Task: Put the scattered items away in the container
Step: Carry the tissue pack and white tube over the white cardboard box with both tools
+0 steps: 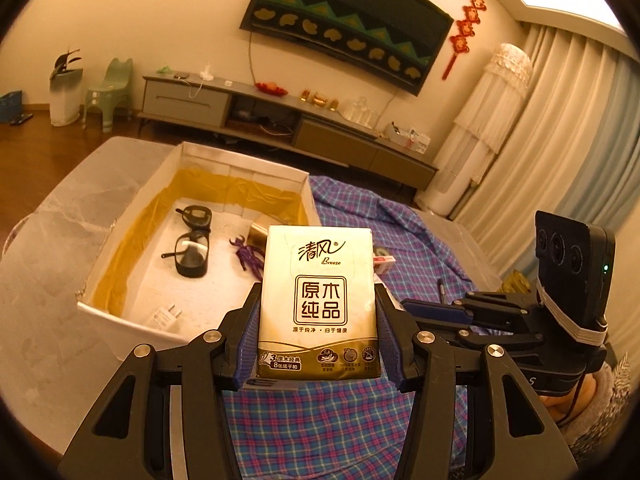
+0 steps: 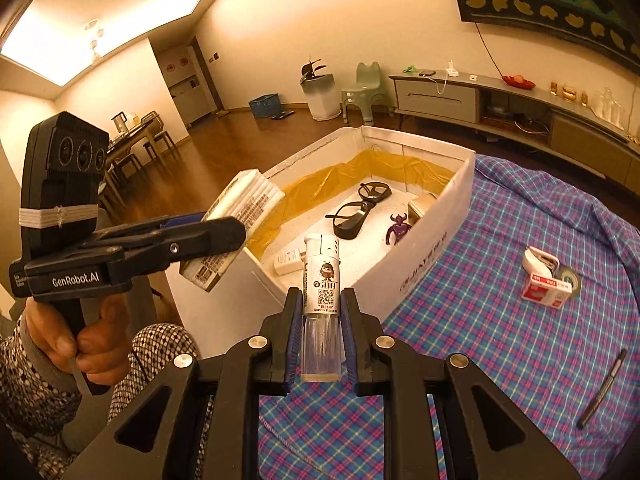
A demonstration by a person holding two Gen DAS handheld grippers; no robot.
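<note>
The tissue pack (image 1: pixel 318 304) sits upright between the closed fingers of the left gripper (image 1: pixel 316 320), held by its lower sides just at the near edge of the white box (image 2: pixel 430 240). In the right wrist view it hangs tilted above the box's near corner, so letting go too soon could catch the rim and tip it onto the table instead of inside.

The lighter (image 2: pixel 323 304) is pinched low on its clear base by the right gripper (image 2: pixel 320 344), fingers nearly shut around it, and it appears not yet over the box. It is slim and smooth, so it may well swivel or slide in that hold.

Inside the box lie two pairs of glasses (image 2: pixel 360 210), a purple toy (image 2: pixel 397 229) and a white charger (image 2: pixel 287 261); a heavy drop could land on the lenses.

A red and white packet (image 2: pixel 546 292) and a pen (image 2: pixel 602 390) lie on the checked cloth (image 2: pixel 500 360), well apart from the box. With both grippers converging on the same corner, they could knock each other.
</note>
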